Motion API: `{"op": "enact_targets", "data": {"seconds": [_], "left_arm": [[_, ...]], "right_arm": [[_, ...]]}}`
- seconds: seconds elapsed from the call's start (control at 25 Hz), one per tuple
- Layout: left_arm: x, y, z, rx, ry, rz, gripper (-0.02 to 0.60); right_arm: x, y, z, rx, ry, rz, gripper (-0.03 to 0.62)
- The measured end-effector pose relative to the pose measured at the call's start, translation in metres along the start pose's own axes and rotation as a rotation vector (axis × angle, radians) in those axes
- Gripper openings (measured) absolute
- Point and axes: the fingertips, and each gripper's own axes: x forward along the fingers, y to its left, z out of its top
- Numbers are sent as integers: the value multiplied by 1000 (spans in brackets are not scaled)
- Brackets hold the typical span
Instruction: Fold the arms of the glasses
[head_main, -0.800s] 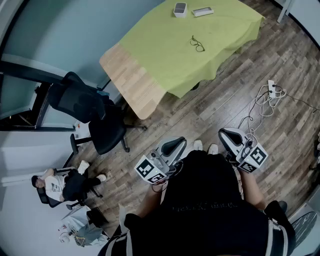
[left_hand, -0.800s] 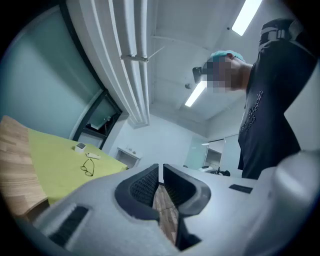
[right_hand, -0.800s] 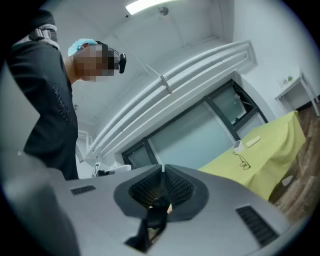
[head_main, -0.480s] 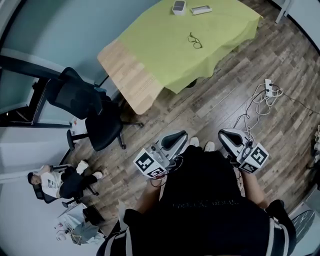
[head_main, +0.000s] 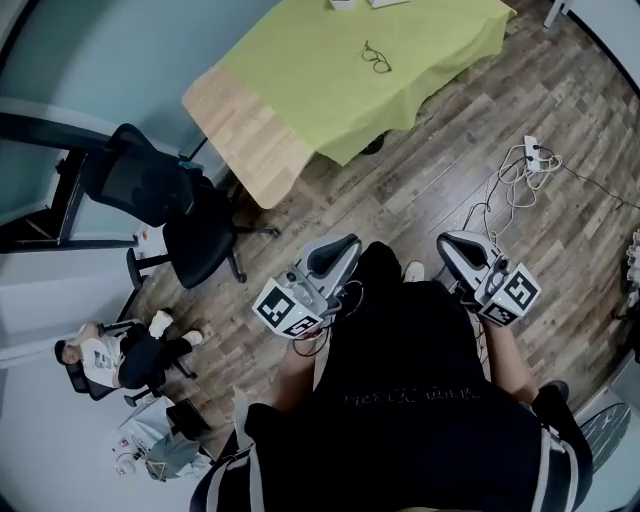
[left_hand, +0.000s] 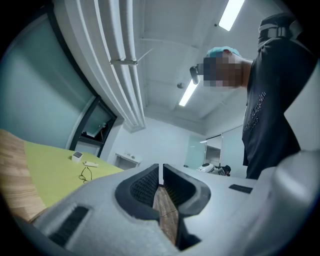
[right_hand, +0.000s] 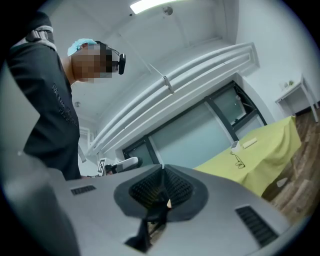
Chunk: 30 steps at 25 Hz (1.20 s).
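Left tongs (head_main: 333, 255) closed, nothing between them. Right tongs (head_main: 458, 252) closed too, empty. Both held low beside the person's body, over the wood floor (head_main: 420, 190). Glasses (head_main: 376, 57) lie on the green-covered desk (head_main: 250, 140), well apart from both tongs.

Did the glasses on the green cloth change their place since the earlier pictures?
No. The glasses lie at the same spot on the green cloth, as far from its hanging front corner as before; only the camera shifted.
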Motion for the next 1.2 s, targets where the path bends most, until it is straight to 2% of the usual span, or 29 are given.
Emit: {"op": "enact_targets", "data": {"seconds": [0.16,0.36,0.48,0.76,1.04,1.2], "left_arm": [[3,1,-2,-19,-18,9,40],[19,7,-14,-41,-4,-16,40],[31,16,-15,-45,-4,-29,40],[75,73,-15,-61,-15,-47,40],[131,137,-4,-94,-25,-58,40],[149,173,-5,-94,-17,-33,40]], "right_arm": [[-11,-2,-10,0,23,-8,34],[-14,-13,-19,11,60,-25,34],[-13,-26,-15,44,45,-45,34],[20,-72,1,19,64,-43,34],[67,-136,24,48,94,-52,34],[95,-171,33,41,136,-36,34]]}}
